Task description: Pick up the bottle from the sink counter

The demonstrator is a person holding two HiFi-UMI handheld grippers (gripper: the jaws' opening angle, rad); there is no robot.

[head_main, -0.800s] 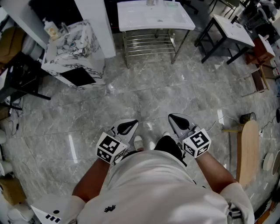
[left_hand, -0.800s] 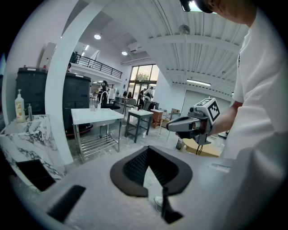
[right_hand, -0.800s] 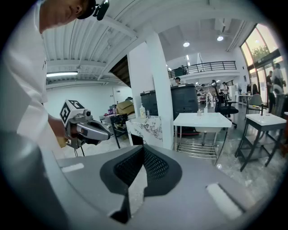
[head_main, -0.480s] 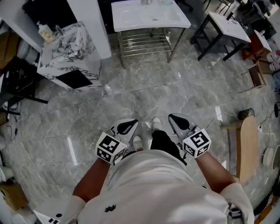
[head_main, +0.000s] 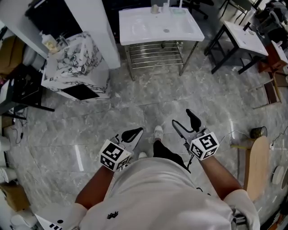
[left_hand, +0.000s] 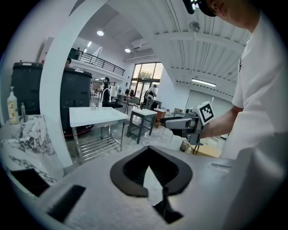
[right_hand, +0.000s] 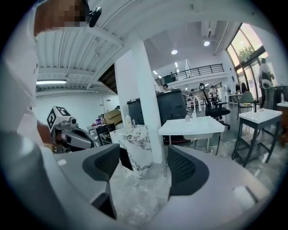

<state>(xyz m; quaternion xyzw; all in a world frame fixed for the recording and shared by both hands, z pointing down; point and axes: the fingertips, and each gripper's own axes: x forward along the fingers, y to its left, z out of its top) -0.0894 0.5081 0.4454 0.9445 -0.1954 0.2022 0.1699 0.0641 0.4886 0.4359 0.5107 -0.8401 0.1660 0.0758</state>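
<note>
The white sink counter (head_main: 159, 24) stands far ahead on metal legs. Small bottle-like items (head_main: 154, 8) sit at its back edge; in the left gripper view they show on the counter top (left_hand: 92, 105), and in the right gripper view beside the tap (right_hand: 186, 118). Both grippers hang low by the person's waist, far from the counter. My left gripper (head_main: 132, 133) has its tips together with nothing between them (left_hand: 147, 150). My right gripper (head_main: 184, 120) stands open and empty (right_hand: 146, 166), its pads well apart.
A marble-patterned cabinet (head_main: 76, 60) with a pump bottle (head_main: 48, 42) stands at the left beside a white pillar (head_main: 90, 22). A wire shelf (head_main: 155, 54) sits under the sink. A black-legged table (head_main: 245, 33) and a wooden board (head_main: 254, 157) are at the right.
The right gripper's jaws have spread apart from a closed shape. The person has stepped forward, one foot now ahead. The left gripper has stayed shut.
</note>
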